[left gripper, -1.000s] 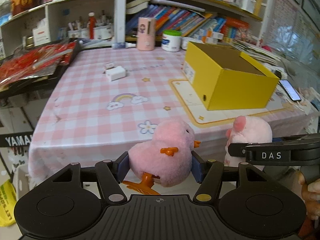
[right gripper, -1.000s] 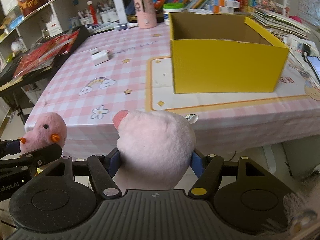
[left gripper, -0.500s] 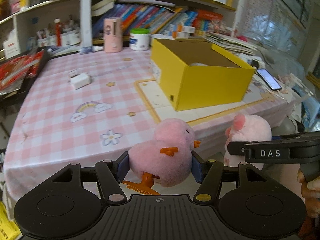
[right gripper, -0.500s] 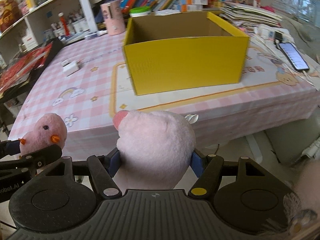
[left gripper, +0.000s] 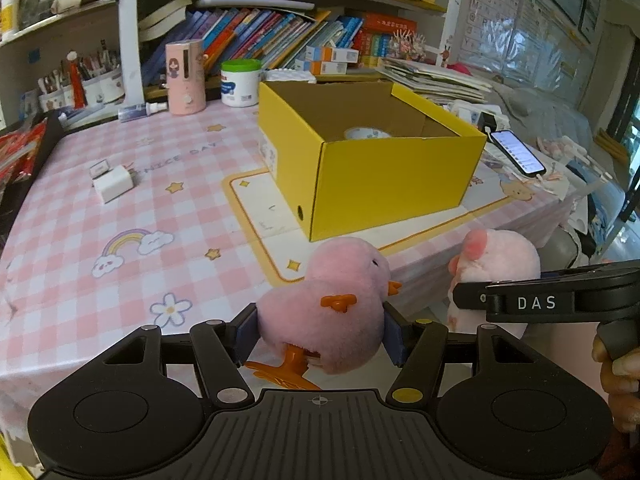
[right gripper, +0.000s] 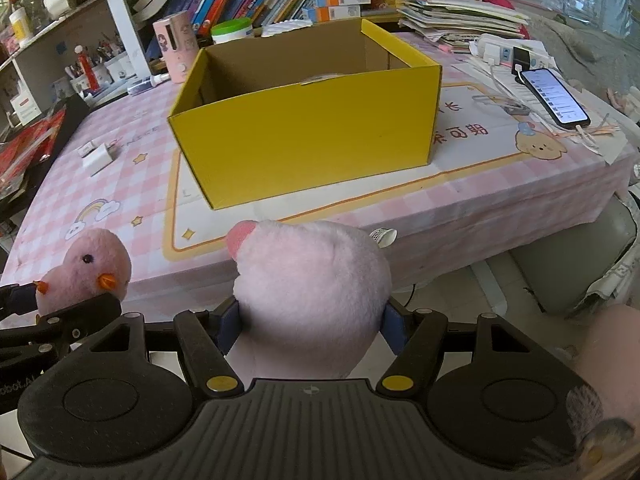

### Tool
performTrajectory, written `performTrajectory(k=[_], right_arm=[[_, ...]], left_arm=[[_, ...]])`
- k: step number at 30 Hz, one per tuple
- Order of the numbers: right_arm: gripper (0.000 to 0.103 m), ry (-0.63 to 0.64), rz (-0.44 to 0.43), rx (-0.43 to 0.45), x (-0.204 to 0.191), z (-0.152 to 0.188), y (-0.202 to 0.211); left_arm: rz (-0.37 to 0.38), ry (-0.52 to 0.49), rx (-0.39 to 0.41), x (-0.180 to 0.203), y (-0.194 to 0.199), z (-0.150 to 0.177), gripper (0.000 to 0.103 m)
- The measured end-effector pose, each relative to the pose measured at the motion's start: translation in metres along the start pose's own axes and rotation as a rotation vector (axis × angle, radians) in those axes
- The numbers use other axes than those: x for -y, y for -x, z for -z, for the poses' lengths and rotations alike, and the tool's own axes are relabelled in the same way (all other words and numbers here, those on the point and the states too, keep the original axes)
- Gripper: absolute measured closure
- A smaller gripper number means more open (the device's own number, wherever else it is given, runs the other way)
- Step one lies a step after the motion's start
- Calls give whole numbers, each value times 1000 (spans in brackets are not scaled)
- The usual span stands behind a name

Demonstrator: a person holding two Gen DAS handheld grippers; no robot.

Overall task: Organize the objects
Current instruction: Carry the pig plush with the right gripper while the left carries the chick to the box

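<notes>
Box (right gripper: pixel 304 136) lies ahead of both grippers, nearer the right gripper (right gripper: pixel 308 320), which clamps a pink plush (right gripper: pixel 312 280); left gripper (left gripper: pixel 320 336) clamps the chick (left gripper: pixel 332 312).

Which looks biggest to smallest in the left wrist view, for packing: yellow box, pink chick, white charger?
1. yellow box
2. pink chick, though nearness to the camera inflates it
3. white charger

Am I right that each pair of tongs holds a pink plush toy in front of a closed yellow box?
Not quite: the yellow box is open at the top, as the right wrist view shows. The left tongs do hold the pink plush chick, the right tongs the pale pink plush toy.
</notes>
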State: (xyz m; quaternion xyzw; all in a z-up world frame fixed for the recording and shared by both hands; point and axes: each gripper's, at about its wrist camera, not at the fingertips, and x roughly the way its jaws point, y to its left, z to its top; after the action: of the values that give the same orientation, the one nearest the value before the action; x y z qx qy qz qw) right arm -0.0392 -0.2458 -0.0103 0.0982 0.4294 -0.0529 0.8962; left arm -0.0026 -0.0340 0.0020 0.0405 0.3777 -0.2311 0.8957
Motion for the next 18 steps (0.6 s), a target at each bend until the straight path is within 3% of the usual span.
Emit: performTrajectory(k=[10,18], right_arm=[[37,7,-1,-13,24,-23,-15],[37,-6,-18,31,51,-50,-23]], left_arm=[[6,-36,9,25,-24,-23,42],[16,-88,68,51,-40,-52,42]])
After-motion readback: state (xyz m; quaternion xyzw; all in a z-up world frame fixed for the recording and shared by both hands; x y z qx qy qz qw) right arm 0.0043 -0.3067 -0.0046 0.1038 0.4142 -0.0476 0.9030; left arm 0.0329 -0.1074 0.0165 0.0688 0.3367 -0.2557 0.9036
